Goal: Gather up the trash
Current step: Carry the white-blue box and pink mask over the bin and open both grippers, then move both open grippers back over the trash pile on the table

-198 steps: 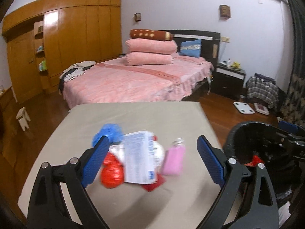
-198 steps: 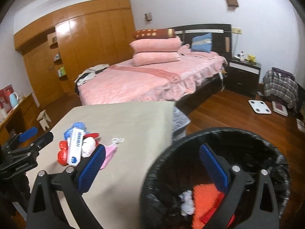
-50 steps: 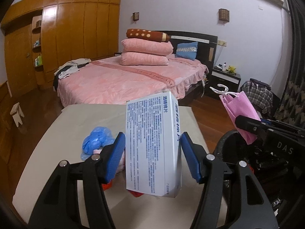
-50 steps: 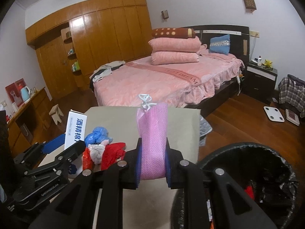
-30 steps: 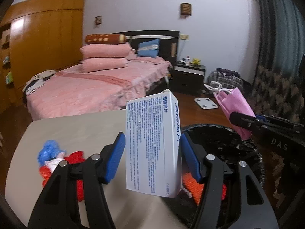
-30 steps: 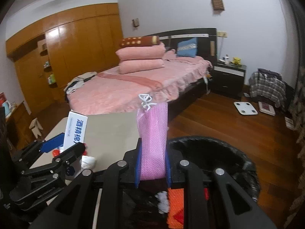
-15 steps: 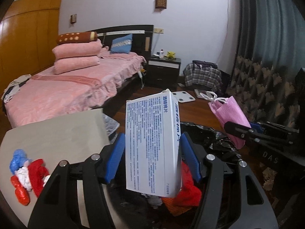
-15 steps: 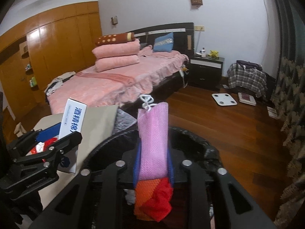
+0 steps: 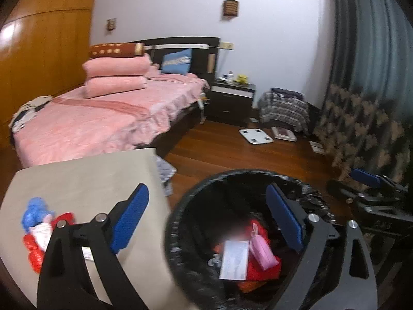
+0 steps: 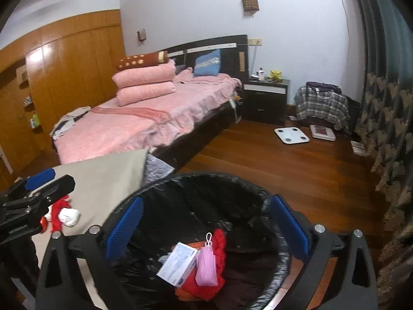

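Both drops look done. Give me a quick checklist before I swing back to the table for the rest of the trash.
1. Left gripper open and empty: ok.
2. Right gripper open and empty: ok.
3. White box inside the black bin: ok.
4. Pink pouch inside the bin: ok.
5. Trash left on the table: not ok; red and white wrappers and a blue crumpled piece remain.
6. Room left in the bin: ok.

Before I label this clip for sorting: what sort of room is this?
A bedroom, most likely: a bed with a pink cover, stacked pink pillows, and a dark bedside cabinet.
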Available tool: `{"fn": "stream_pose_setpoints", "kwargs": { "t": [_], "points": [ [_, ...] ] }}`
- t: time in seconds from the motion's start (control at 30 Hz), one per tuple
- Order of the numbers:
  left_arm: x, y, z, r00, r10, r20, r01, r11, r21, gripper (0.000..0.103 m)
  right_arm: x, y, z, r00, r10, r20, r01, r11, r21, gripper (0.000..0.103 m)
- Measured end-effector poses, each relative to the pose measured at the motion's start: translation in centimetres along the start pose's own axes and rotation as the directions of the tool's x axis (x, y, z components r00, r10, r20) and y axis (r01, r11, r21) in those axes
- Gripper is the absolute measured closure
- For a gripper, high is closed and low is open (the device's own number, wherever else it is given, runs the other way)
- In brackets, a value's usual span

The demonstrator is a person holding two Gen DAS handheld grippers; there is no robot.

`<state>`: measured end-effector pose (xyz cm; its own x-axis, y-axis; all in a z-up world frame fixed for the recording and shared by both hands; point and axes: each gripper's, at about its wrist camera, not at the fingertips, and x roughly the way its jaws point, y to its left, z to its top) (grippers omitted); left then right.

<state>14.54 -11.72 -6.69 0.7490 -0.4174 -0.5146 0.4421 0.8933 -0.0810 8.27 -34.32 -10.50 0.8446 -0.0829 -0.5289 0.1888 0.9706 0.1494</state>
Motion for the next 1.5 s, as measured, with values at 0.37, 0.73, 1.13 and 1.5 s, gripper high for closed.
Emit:
{"fn": "stream_pose_setpoints", "kwargs": {
  "t": [0.37,0.73,1.13,1.5],
  "points": [
    [-4.6,8.1,-1.2,0.983,0.186,0.003,-0.185,0.980,-0.078,0.012,0.7,6.8,0.6,0.994,0.112,-0.014,-0.113,0.992,-0.048,0.006],
    [-8.7,16.1,-3.3,0.933,0.359,-0.015,-0.357,0.924,-0.133,0.012,2.5,16.0,-0.4,0.970,0.240,-0.049,-0.245,0.959,-0.141,0.006],
    [-9.8,23.0,-7.0,0.893,0.441,-0.086,-0.449,0.880,-0.155,0.012,6.0,23.5,-3.1,0.944,0.311,-0.110,-0.327,0.927,-0.183,0.006],
    [-7.1,26.6,-10.2,0.885,0.431,-0.176,-0.462,0.860,-0.217,0.012,9.6,26.6,-5.6,0.942,0.279,-0.187,-0.315,0.926,-0.207,0.010]
  ]
}}
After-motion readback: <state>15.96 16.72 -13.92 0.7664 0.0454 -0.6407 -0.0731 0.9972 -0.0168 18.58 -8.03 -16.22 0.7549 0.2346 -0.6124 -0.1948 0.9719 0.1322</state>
